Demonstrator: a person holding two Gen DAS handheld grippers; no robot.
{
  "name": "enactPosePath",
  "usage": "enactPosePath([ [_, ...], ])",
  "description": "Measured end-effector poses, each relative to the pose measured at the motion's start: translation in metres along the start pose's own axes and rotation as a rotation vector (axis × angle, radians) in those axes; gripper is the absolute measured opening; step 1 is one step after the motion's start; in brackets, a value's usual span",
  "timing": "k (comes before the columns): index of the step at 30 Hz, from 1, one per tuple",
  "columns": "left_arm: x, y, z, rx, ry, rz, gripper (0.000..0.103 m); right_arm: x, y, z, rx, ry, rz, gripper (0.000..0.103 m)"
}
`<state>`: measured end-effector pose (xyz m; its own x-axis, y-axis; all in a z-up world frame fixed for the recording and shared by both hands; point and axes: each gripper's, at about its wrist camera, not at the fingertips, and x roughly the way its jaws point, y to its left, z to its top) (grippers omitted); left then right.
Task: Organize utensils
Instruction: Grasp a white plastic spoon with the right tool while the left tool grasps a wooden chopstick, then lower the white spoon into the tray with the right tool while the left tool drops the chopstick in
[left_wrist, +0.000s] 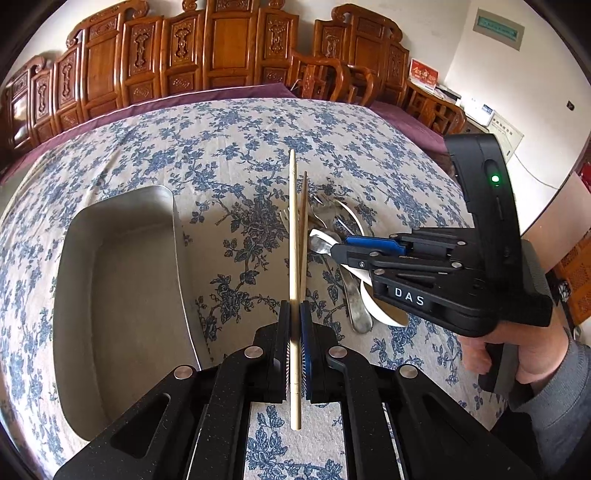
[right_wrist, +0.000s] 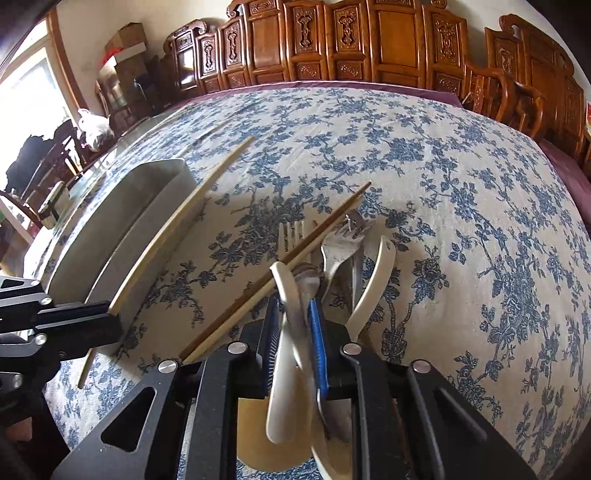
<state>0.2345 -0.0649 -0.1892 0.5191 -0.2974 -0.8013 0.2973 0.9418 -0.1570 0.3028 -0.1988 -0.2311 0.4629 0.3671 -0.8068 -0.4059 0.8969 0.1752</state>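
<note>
Clamping a single pale wooden chopstick (left_wrist: 294, 258) between its closed fingers, the left gripper (left_wrist: 294, 350) holds the stick lengthwise along its own axis, the tapered end pointing away over the surface (left_wrist: 229, 147) and the butt end protruding back past the pads. The chopstick is light, straight and unvarnished in look, with a faintly marked band near its far end. Beside it lies a darker brown pair of chopsticks (right_wrist: 280, 266), resting across the heap of utensils. That heap sits near the middle of the surface, just right of the held stick: metal forks (right_wrist: 332, 243) with tines pointing away, and white ceramic soup spoons (right_wrist: 373, 280) with curved handles. The right gripper (right_wrist: 295, 332) has its fingers closed on a white soup spoon (right_wrist: 286, 343) together with a metal spoon (right_wrist: 325, 410), the white handle rising between the blue-edged pads and the bowls hanging below them; whether other pieces are also pinched cannot be told. To the left of the held chopstick stands a rectangular metal tray (left_wrist: 74, 295) with rounded corners and raised walls, its dull grey interior bare in the left wrist view. The surface is covered by a cream cloth printed with blue flowers (right_wrist: 480, 221). Carved wooden chairs (left_wrist: 221, 48) line the far side.
</note>
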Motion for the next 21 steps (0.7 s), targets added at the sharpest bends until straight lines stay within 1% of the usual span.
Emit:
enactPosePath([
  [1, 0.0, 0.0, 0.0, 0.002, -0.002, -0.001, 0.004, 0.001, -0.002, 0.0, 0.005, 0.001, -0.002, 0.01],
  [4, -0.002, -0.001, -0.001, 0.01, -0.008, -0.001, 0.004, -0.002, -0.007, -0.001, 0.018, -0.001, -0.01, 0.005],
  [8, -0.007, -0.003, -0.003, 0.018, -0.017, 0.002, 0.004, -0.016, -0.01, 0.001, 0.03, -0.026, 0.016, 0.005],
  [12, -0.014, -0.003, -0.003, 0.02, -0.033, 0.014, 0.004, -0.038, -0.013, 0.003, 0.044, -0.07, 0.04, 0.005],
  [21, -0.041, 0.015, -0.004, -0.021, -0.081, 0.069, 0.004, -0.079, -0.012, 0.005, 0.087, -0.149, 0.092, 0.005],
])
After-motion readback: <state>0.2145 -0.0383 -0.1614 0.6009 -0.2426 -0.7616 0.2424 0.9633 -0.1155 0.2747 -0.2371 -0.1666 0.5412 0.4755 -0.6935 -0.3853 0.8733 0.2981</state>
